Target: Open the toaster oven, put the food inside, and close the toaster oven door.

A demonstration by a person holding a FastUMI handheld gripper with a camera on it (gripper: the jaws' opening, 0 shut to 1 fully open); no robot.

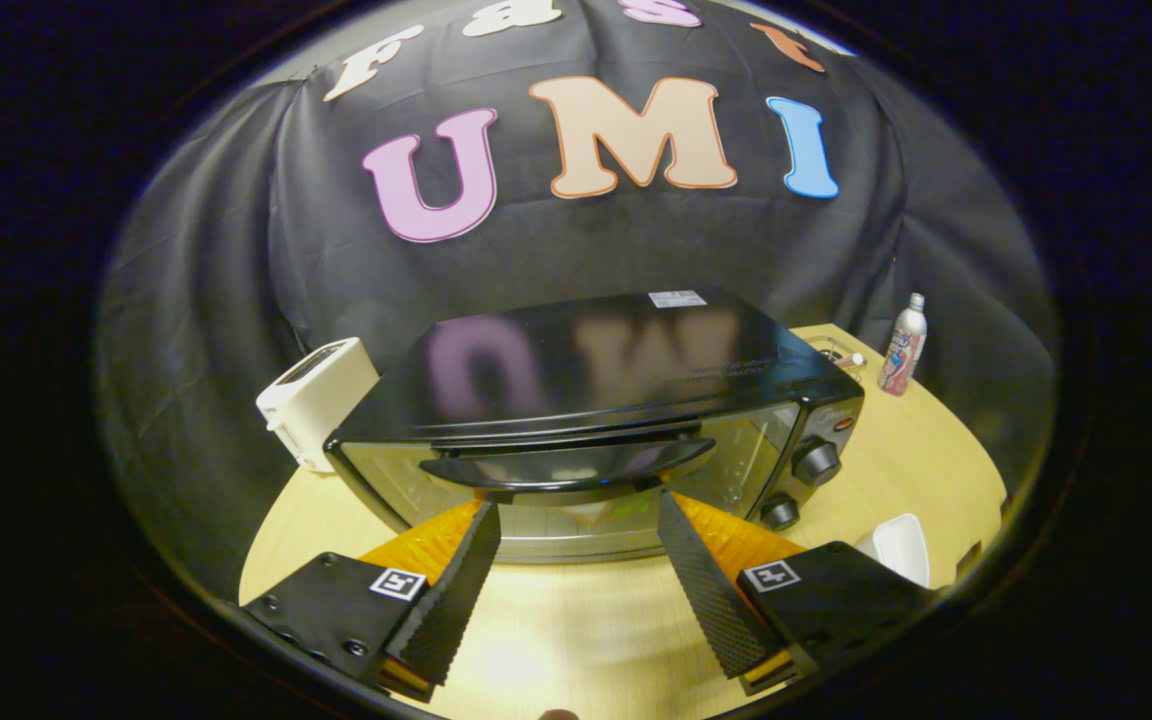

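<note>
pale wooden surface (886, 470) holds a shut glossy black toaster oven (596, 400); gripper (576, 500) spread wide, empty, just below its curved door handle (566, 466). fingertips could slide off that slick bar.

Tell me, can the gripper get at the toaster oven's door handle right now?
Probably yes. The gripper is open, its fingertips just below the door handle of the closed toaster oven, with nothing between them.
</note>
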